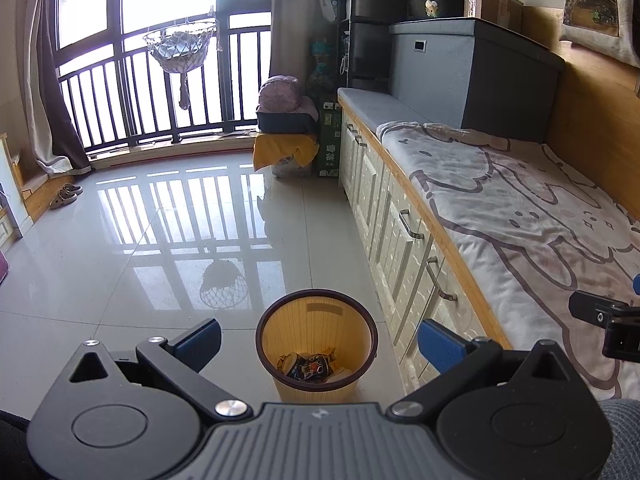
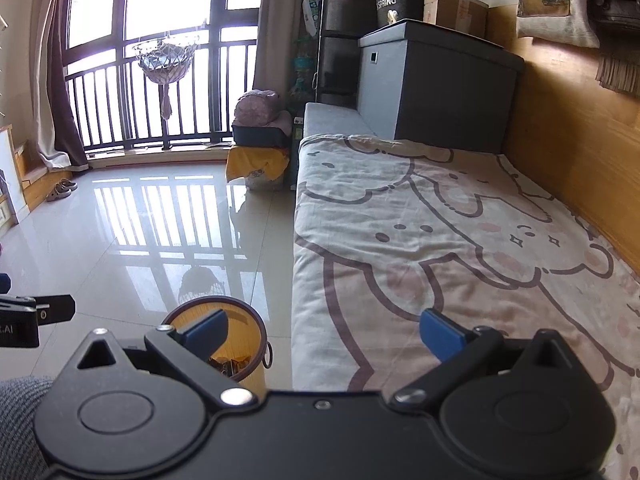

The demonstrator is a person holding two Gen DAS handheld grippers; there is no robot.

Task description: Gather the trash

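Note:
A yellow waste bin (image 1: 316, 360) with a dark rim stands on the tiled floor beside the bench. Crumpled wrappers (image 1: 312, 368) lie at its bottom. My left gripper (image 1: 320, 340) hangs above the bin, open wide, with nothing between its blue pads. My right gripper (image 2: 324, 334) is open too and holds nothing. It hovers over the edge of the blanket (image 2: 440, 232), with the bin (image 2: 236, 344) partly hidden behind its left finger. Each gripper's body shows at the edge of the other's view.
A long bench with white drawers (image 1: 384, 216) runs along the right, covered by a cartoon-print blanket (image 1: 520, 208). A grey storage box (image 1: 472, 76) sits at its far end. A yellow-draped stack (image 1: 286, 140), slippers (image 1: 64, 196) and a railed window (image 1: 160, 80) lie beyond the glossy floor.

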